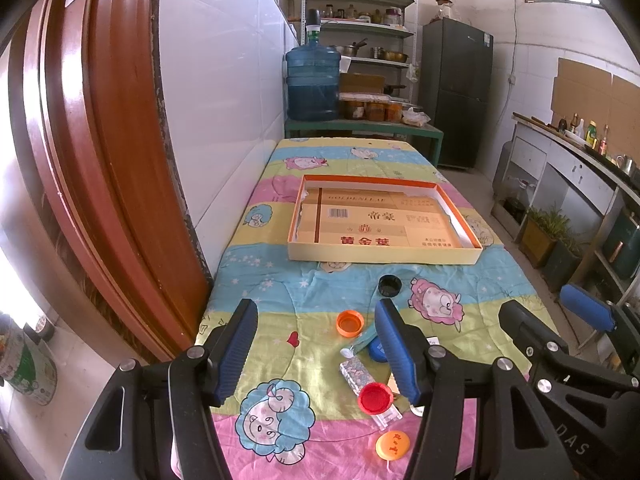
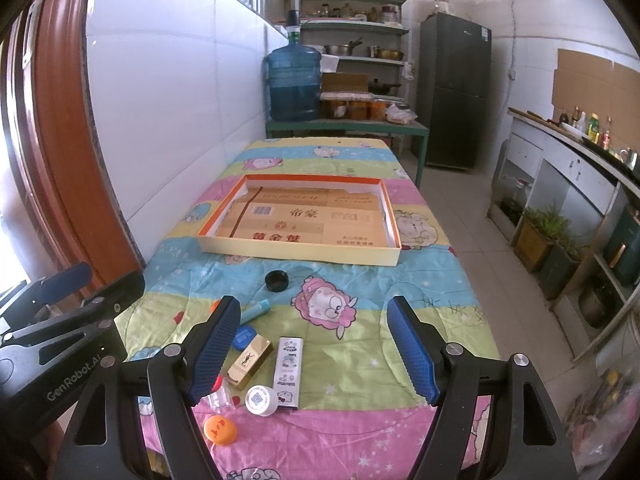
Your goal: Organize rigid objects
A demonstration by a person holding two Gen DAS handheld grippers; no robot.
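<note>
Both grippers hovering wide open over the clutter

Left gripper [image 1: 318, 344] and right gripper [image 2: 314, 346] are holding nothing, pointing toward 12 o'clock; caps [image 1: 350, 323] and small boxes [image 2: 289, 372] are lying below, tray [image 2: 296, 254] sitting beyond at 12.

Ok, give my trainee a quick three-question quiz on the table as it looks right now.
1. True or false: the shallow box already holds some of the small items.
2. Which lies nearest the box: A) black cap, B) gold case, C) white round jar?
3. Are the left tool and right tool open or shut?

Key: 1 false; 2 A; 3 both open, holding nothing.
</note>
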